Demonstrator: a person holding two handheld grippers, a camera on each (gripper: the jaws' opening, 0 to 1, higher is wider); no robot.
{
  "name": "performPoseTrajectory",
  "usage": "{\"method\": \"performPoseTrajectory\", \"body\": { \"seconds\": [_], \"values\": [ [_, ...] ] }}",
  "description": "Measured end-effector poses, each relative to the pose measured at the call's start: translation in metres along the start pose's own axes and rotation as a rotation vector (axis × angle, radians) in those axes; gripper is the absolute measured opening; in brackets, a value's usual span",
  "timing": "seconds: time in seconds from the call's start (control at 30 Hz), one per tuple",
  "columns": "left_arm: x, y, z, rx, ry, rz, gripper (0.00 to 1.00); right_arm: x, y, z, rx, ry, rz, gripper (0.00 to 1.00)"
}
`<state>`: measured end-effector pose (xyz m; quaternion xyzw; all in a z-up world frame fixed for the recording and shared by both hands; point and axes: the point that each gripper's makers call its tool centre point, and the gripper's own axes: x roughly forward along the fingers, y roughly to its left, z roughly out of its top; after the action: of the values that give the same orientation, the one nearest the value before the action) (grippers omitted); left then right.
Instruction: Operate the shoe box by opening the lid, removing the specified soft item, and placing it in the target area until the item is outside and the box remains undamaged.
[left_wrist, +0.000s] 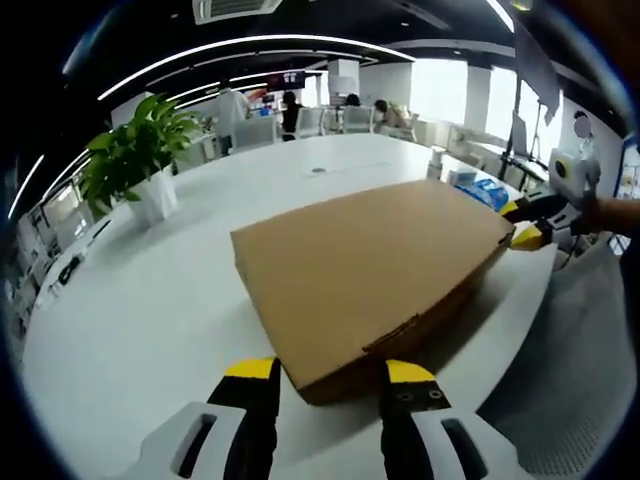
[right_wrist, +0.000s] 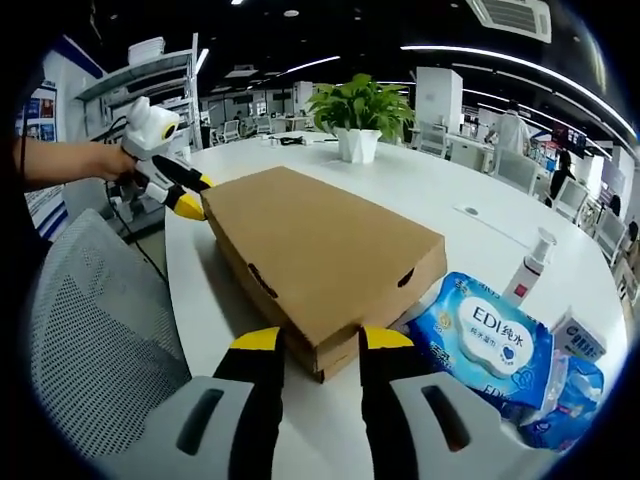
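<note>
Brown cardboard shoe box (left_wrist: 372, 275) lies closed on a white surface (left_wrist: 150, 310) (a potted plant (left_wrist: 135, 155) stands well behind), with the left hand-held gripper (left_wrist: 330, 372) and right hand-held gripper (right_wrist: 312, 340) each spread open around opposite corners, gripping nothing.

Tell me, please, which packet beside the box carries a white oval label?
The wet wipes pack nearest the cardboard box; the blue packets behind it show no oval.
</note>
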<state>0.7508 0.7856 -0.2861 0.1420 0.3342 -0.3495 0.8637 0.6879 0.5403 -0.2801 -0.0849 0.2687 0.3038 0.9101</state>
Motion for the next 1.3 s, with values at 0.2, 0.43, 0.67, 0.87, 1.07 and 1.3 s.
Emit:
{"method": "performPoseTrajectory", "body": {
  "seconds": [0.2, 0.43, 0.67, 0.87, 1.07, 1.3],
  "values": [
    [0.002, 0.002, 0.002, 0.003, 0.005, 0.004, 0.4, 0.003, -0.003, 0.001, -0.002, -0.002, -0.001, 0.26],
    [0.008, 0.008, 0.006, 0.001, 0.003, 0.007, 0.4, 0.009, -0.011, 0.005, -0.014, 0.003, -0.003, 0.26],
    [0.016, 0.013, 0.014, 0.002, 0.002, 0.006, 0.4, 0.016, -0.019, 0.007, -0.017, 0.003, -0.004, 0.26],
    [0.023, 0.017, 0.02, 0.004, -0.002, 0.002, 0.4, 0.021, -0.026, 0.009, -0.017, 0.004, -0.007, 0.26],
    [0.029, 0.02, 0.027, 0.008, -0.001, -0.001, 0.4, 0.027, -0.034, 0.013, -0.02, 0.004, -0.011, 0.26],
    [0.037, 0.027, 0.034, 0.009, -0.004, -0.003, 0.4, 0.033, -0.045, 0.016, -0.019, 0.003, -0.016, 0.27]
  ]
}}
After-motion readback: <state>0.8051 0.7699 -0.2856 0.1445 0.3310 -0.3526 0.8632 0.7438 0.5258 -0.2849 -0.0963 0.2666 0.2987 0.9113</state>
